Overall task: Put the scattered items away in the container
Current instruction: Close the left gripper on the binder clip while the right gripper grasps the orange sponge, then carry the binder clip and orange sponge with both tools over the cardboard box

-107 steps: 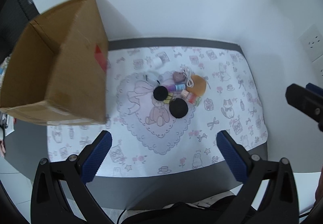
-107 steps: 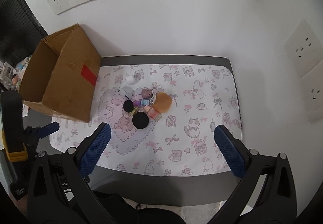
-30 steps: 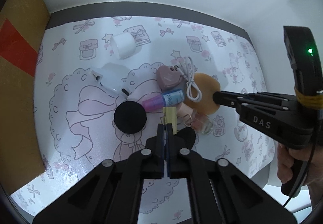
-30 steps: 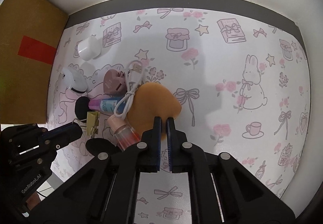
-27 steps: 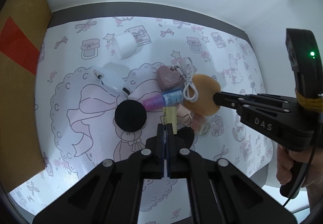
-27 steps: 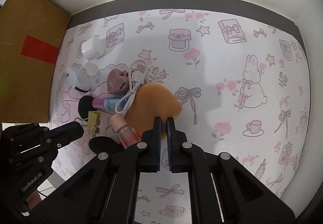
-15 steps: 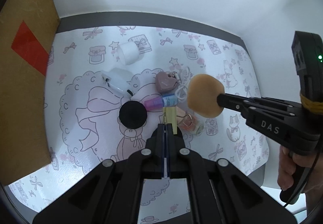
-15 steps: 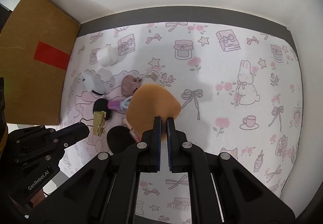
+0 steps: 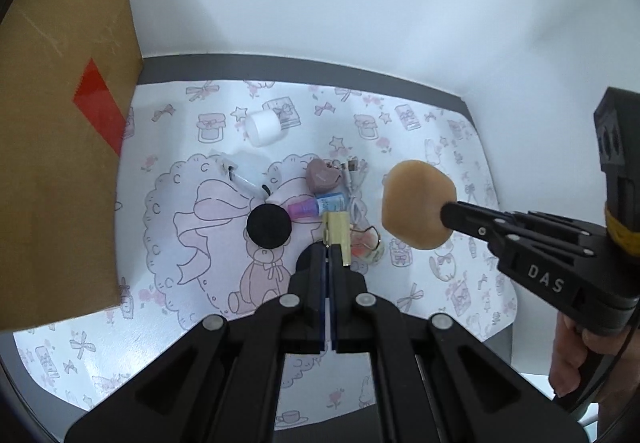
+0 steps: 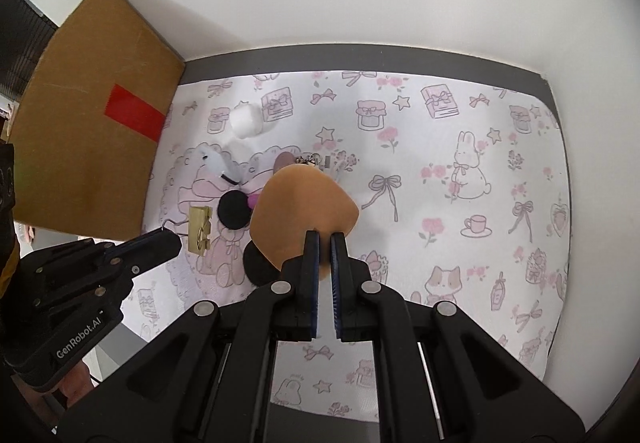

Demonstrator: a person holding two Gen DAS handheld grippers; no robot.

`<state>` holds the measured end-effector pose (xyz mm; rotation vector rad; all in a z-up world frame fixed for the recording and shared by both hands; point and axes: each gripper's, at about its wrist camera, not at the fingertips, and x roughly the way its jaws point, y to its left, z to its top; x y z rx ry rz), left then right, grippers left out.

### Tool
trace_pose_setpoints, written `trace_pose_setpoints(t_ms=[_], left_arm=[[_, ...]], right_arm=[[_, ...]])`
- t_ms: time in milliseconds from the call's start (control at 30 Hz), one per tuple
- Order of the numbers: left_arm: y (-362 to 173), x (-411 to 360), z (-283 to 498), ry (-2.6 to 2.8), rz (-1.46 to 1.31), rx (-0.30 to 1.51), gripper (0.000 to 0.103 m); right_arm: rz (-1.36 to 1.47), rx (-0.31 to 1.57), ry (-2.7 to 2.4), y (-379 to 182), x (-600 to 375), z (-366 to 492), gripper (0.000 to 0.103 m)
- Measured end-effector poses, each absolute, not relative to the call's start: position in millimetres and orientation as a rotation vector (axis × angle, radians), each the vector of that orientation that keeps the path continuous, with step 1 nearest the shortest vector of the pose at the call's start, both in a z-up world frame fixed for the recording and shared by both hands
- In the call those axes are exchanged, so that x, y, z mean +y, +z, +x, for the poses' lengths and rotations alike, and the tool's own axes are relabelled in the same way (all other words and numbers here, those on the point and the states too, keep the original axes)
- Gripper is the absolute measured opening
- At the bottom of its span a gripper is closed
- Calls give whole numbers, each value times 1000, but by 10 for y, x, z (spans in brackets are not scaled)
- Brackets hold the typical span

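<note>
Both grippers are black with silver screws and blue finger pads. The right gripper [image 9: 446, 212], at the frame's right, reads "DAS"; the left gripper [image 10: 176, 241], lower left, reads "GenRobot.AI".

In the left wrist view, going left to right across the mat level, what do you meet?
Cardboard box → black round pad → gold binder clip held by the left tool → orange sponge held by the right tool.

The cardboard box [image 9: 60, 131] stands left of the items clustered on the mat [image 9: 420, 131].
</note>
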<state>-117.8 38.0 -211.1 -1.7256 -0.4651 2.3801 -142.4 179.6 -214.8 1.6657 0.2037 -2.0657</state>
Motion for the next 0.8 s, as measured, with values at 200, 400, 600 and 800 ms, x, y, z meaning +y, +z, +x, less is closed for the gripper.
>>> trace_pose_setpoints(t_ms=[200, 400, 600, 800], left_arm=[[-1902, 319, -1017, 2424, -1685, -455, 1], [-1726, 273, -853, 2460, -1663, -440, 1], [-1528, 228, -720, 2496, -1640, -465, 1], [-1211, 220, -652, 2550, -1602, -447, 1]], right_arm=[[1641, 222, -2086, -1967, 1762, -1236, 6], [1607, 231, -2106, -1792, 1725, -1042, 6], [1597, 177, -2136, -1568, 1767, -944, 6], [1548, 150, -2148, -1244, 1784, -899, 6]])
